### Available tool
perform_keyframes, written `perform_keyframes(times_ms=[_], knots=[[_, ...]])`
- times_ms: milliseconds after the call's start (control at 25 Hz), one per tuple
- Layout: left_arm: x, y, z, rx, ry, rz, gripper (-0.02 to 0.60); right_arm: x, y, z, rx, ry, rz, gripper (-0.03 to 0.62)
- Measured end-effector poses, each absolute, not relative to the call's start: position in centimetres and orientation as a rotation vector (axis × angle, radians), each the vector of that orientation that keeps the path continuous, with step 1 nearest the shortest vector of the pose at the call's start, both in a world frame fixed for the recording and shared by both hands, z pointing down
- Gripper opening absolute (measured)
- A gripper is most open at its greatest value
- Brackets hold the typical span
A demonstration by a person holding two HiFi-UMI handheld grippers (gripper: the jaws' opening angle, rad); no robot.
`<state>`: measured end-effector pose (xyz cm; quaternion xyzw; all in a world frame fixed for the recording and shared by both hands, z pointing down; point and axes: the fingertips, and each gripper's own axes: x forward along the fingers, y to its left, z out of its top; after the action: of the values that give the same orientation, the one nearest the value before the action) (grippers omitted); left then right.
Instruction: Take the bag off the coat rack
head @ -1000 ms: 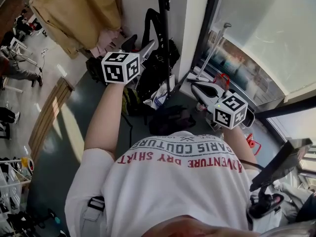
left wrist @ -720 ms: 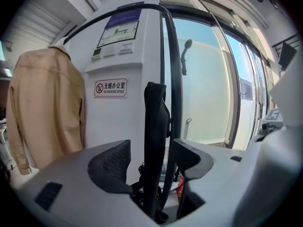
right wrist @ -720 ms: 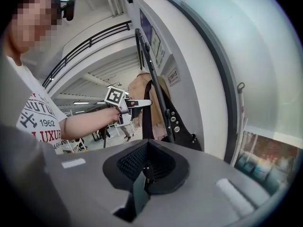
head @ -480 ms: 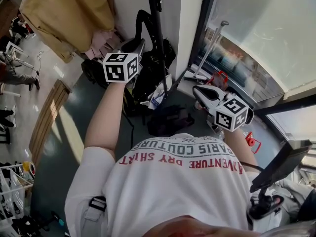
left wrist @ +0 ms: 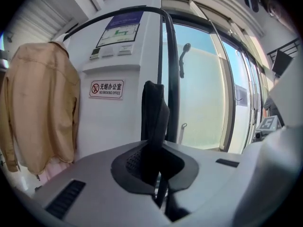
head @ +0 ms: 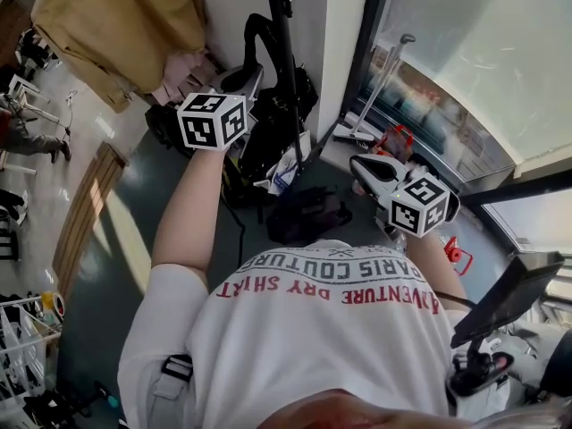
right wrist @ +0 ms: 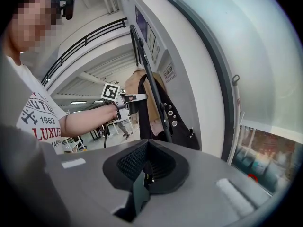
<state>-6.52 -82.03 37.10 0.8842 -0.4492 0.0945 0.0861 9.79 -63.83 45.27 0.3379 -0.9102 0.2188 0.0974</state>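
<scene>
Two grippers, one at work: strap caught beside the rack.
Jaws of the left gripper (head: 243,79) have just closed on the black strap (left wrist: 154,112) of the bag (head: 273,132), just beside the rack (head: 284,61), probably to lift the loop free. The bag hangs against the rack, long axis vertical, strap uppermost, body downward. The right gripper (head: 368,166) waits apart from the rack, jaws together, empty.

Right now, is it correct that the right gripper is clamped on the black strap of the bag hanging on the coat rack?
Not quite: the left gripper is clamped on the black strap of the bag hanging on the coat rack, its jaws having just closed on it, as the left gripper view shows. The right gripper is shut on nothing.
</scene>
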Motion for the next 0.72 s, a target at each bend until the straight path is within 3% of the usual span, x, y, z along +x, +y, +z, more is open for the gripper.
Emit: perform_keyframes(times_ms=[480, 720], knots=[[-6.3, -82.6, 29.7, 2.621, -1.250, -0.055, 0.006, 10.6, -63.7, 45.5, 1.014, -2.690, 0.659, 0.002], [-6.2, -83.6, 26.3, 2.667, -1.298, -0.082, 0.006, 11.4, -64.0, 46.3, 1.035, -2.673, 0.685, 0.002]])
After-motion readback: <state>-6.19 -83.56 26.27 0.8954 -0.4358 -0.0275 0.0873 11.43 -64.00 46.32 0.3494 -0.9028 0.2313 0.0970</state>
